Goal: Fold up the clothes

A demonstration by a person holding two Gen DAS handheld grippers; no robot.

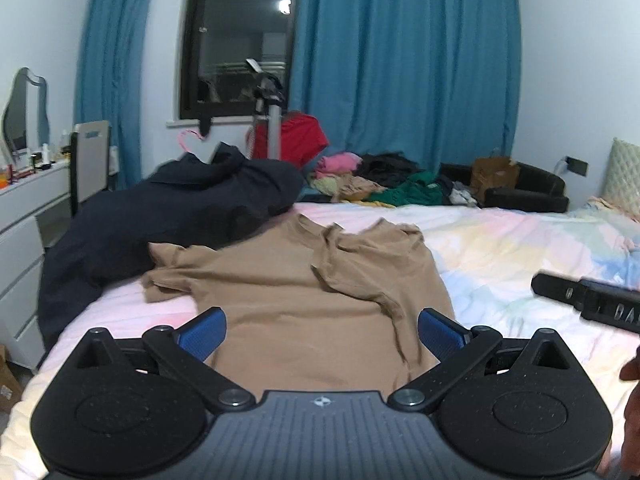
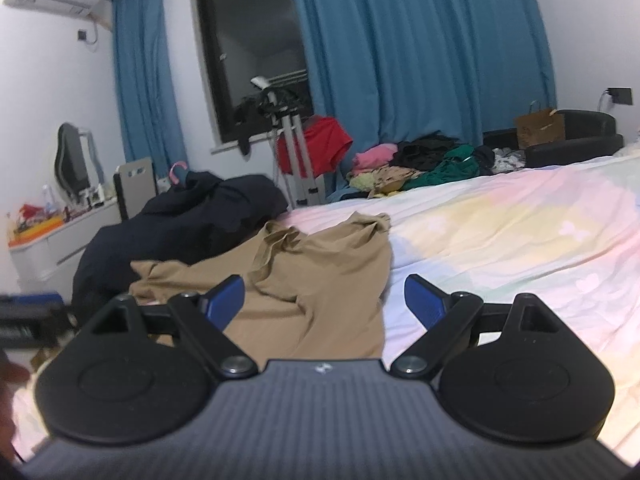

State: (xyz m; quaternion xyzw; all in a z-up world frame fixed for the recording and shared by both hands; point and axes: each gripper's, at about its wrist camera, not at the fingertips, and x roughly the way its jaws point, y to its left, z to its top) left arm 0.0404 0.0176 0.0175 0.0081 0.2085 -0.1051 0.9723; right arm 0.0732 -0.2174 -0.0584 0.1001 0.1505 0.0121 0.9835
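Hidden, far left: dresser (image 1: 24, 216) cut by the frame edge; the bits on its top are too small to name; mirror (image 1: 22, 112) only partly in view.
Dark garment (image 1: 160, 216): a navy heap on the bed's left side, draped over the edge; its shape cannot be made out. It touches the tan shirt's left sleeve.
Tan shirt (image 1: 296, 292): lies on the pastel bed (image 1: 500, 248), neck end away from the claws, right sleeve folded in over the chest, left sleeve spread out and rumpled. Near hem hidden behind the left claw's body.
Left claw (image 1: 322, 332): blue pads spread wide, nothing between them but air; the shirt lies below and ahead, untouched as far as can be seen.
Right claw (image 2: 324, 300): pads also well apart, gripping nothing; the shirt's right edge runs beneath the gap, left pad over cloth, right pad over bare sheet.
Cut off, right: in the left view only a blurred black part of the right claw shows at the frame edge, with a dim sliver of hand (image 1: 632, 408).
Background: clothes pile (image 1: 384, 180) beyond the bed, items tangled, hard to separate.
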